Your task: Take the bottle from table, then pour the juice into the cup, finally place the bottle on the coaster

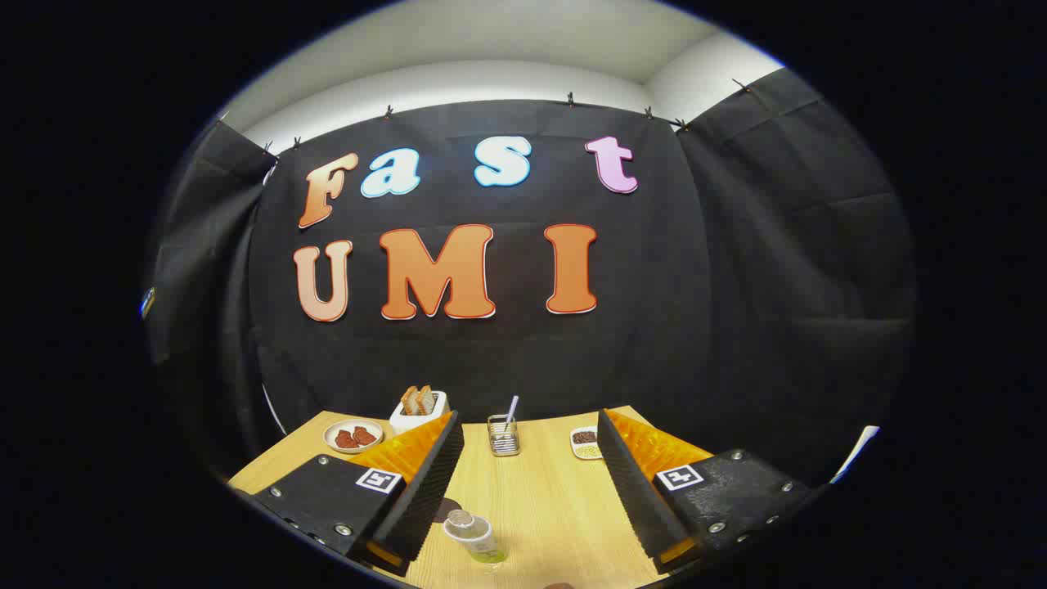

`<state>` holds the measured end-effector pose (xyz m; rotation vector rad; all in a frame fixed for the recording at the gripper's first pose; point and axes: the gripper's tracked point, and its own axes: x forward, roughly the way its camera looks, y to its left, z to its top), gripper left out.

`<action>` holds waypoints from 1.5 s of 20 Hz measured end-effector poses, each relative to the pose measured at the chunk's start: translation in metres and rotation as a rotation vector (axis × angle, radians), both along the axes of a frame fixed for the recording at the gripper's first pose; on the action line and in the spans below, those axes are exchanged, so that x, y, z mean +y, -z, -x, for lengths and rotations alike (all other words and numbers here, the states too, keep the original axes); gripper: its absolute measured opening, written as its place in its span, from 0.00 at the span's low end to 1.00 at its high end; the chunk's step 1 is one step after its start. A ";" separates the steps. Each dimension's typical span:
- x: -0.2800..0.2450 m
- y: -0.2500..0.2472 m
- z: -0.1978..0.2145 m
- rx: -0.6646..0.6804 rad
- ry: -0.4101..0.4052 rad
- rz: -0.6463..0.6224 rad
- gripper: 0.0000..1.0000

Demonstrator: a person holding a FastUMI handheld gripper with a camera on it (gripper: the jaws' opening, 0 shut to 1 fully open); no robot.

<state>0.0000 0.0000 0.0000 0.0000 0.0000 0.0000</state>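
Hovering with fingers spread wide and empty, the gripper (pixel 530 483) has not yet taken the bottle (pixel 474 536), standing on the table (pixel 556 507) between them at 7 o'clock; all 3 steps remain.

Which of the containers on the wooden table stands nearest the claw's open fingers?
The small clear plastic bottle with pale green juice, standing between the claw fingers' bases. The square glass cup with a straw stands farther, beyond the fingertips.

A recording booth: black cloth walls (pixel 736 270) (clipped up along the top) behind a wooden table (pixel 548 499) of food props.
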 end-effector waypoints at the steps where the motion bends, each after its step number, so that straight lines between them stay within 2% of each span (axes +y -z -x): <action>1: -0.003 0.000 0.002 -0.001 0.007 -0.004 0.97; 7: -0.005 0.006 0.008 0.013 0.020 0.013 0.97; 22: 0.008 0.009 0.013 0.018 -0.006 0.034 0.97; 30: 0.023 0.037 0.015 0.049 -0.039 0.061 0.97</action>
